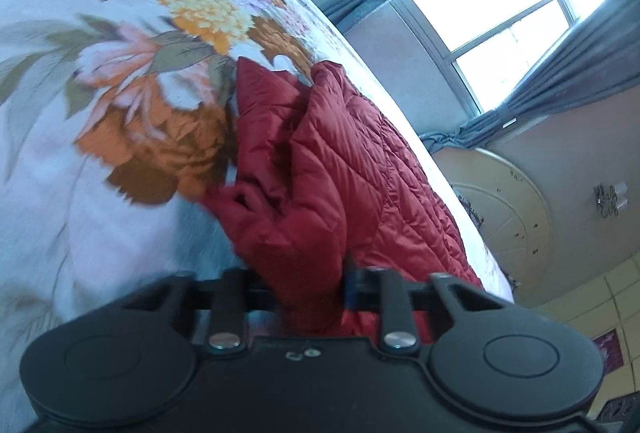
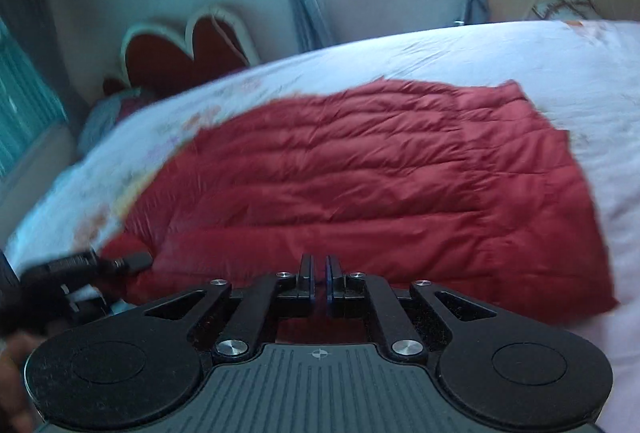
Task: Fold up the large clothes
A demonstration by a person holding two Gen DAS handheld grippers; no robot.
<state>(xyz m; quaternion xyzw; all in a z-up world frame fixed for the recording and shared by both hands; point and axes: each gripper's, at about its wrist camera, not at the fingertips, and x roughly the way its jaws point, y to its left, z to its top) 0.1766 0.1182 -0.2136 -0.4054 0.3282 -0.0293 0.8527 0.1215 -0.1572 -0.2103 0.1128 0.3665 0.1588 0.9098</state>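
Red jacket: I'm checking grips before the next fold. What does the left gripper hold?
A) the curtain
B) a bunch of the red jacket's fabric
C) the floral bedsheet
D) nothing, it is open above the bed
B: in the left wrist view, the left gripper has a fold of the red jacket bunched between its fingers.

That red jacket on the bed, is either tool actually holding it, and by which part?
The left gripper pinches a bunched fold at the red jacket's near edge. The right gripper is shut at the edge too; whether it grips fabric is unclear.

A floral bedspread (image 1: 120,73) covers the bed below a bright window (image 1: 512,13) hung with grey-blue curtains (image 1: 580,65).
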